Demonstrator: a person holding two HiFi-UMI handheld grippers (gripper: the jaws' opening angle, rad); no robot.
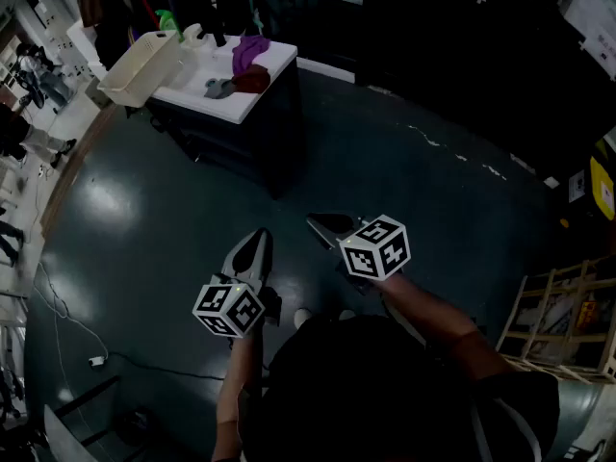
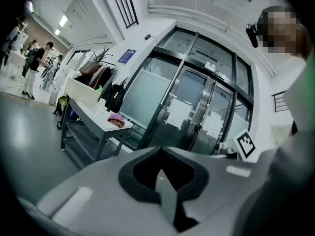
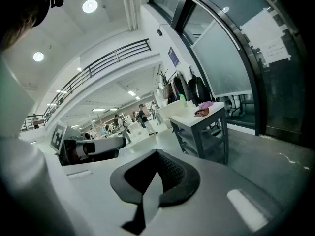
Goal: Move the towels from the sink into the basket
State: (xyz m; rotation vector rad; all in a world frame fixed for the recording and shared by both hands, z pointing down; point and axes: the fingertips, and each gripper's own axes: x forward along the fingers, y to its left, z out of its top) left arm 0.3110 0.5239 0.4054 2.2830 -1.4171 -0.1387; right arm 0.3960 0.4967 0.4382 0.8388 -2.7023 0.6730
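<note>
towels [image 1: 248,56] on table [image 1: 192,96] top toward its right end, basket [image 1: 144,70] at table's left end, shelf [image 3: 201,134] under table top

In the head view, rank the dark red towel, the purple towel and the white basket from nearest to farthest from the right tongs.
1. Dark red towel, near edge of the table.
2. Purple towel, just behind it.
3. White basket, far left end.

A dark glossy floor [image 1: 385,171] lies around a white-topped table [image 1: 188,83]. Behind the table stand glass doors [image 2: 192,107] and a clothes rack [image 2: 96,73]. Round lights [image 3: 90,6] shine above.
</note>
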